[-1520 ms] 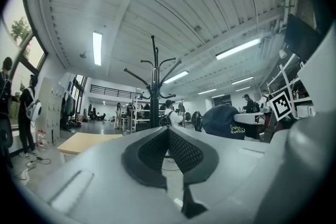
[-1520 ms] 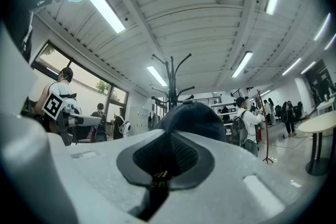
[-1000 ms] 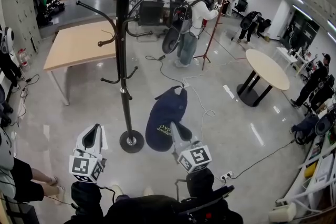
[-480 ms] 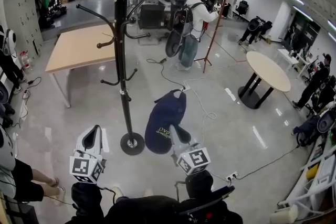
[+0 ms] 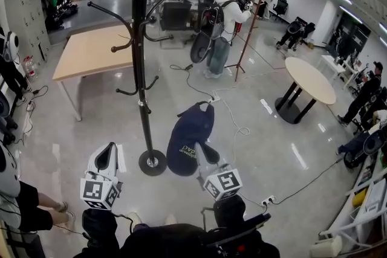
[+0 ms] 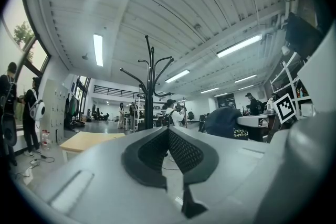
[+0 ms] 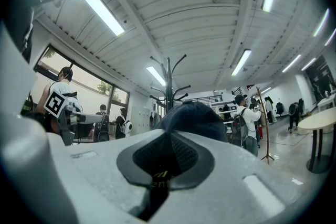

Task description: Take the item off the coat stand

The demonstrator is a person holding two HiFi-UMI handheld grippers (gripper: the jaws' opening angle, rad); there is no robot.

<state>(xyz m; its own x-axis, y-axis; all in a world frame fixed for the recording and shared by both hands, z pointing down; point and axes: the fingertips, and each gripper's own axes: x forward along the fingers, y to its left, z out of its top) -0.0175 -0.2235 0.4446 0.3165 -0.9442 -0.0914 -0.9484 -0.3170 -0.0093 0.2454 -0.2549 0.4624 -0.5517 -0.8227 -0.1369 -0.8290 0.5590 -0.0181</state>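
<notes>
Cap: the navy cap (image 5: 190, 136) hangs at centre frame in the head view, just right of the coat stand (image 5: 143, 81) and touching none of its hooks.
Right gripper: the right gripper (image 5: 204, 153) pinches the cap's edge (dark fabric fills the slot in its own view).
Left gripper: the left gripper (image 5: 106, 158), at lower left, has its tongs pressed together on nothing.
Step in hand: the cap looks already freed, so I judge that carrying it clear is what remains.
Doing it well: hold the pinch firm and draw the cap toward the lower right, away from the stand's base (image 5: 152, 162).

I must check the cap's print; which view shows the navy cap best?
The head view: the whole navy cap is held in the right tool, print visible. Right gripper view shows only its dome; left gripper view shows it small.
</notes>
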